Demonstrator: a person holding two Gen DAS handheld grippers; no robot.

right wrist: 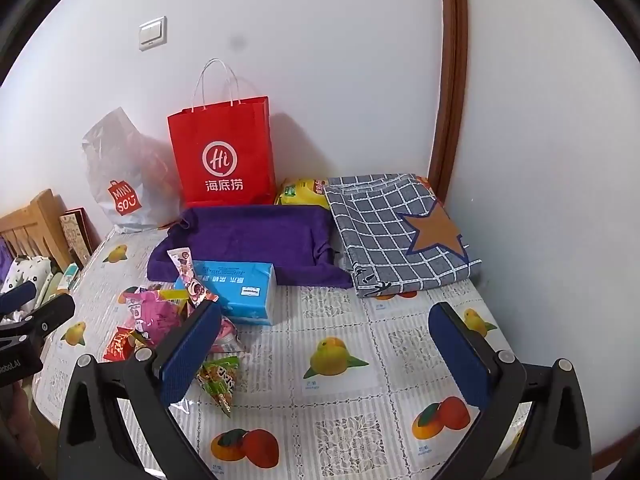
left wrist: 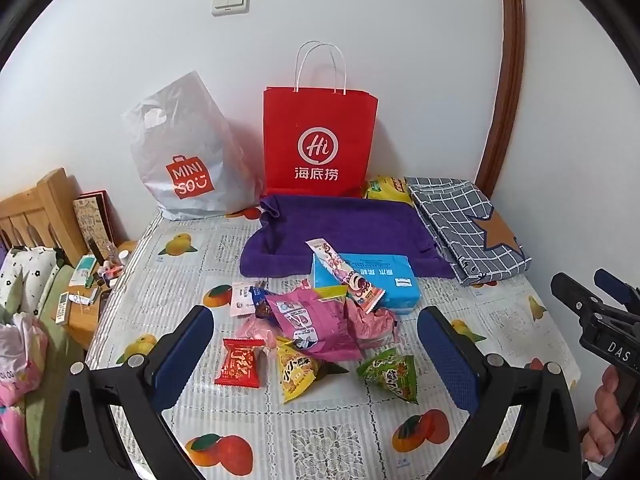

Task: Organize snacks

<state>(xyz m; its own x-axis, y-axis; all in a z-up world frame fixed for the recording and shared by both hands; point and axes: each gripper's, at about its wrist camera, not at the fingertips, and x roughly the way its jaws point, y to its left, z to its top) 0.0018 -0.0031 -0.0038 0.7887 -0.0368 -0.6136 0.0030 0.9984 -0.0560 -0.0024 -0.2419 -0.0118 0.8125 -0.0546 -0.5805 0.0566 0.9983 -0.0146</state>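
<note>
A heap of snacks lies mid-table: a red packet (left wrist: 239, 363), a yellow packet (left wrist: 297, 373), a green packet (left wrist: 390, 373), a pink bag (left wrist: 308, 326) and a long striped stick pack (left wrist: 346, 276) leaning on a blue tissue pack (left wrist: 378, 278). My left gripper (left wrist: 316, 344) is open and empty, hovering just in front of the heap. My right gripper (right wrist: 326, 340) is open and empty, to the right of the heap, its left finger next to the green packet (right wrist: 219, 380). The pink bag (right wrist: 154, 314) and tissue pack (right wrist: 244, 290) also show in the right wrist view.
A red paper bag (left wrist: 318, 144) and a grey Miniso plastic bag (left wrist: 186, 156) stand against the back wall. A purple towel (left wrist: 340, 232), a checked cloth (left wrist: 468, 228) and a yellow pack (left wrist: 388, 190) lie behind the snacks. A cluttered bedside shelf (left wrist: 86, 292) is at left.
</note>
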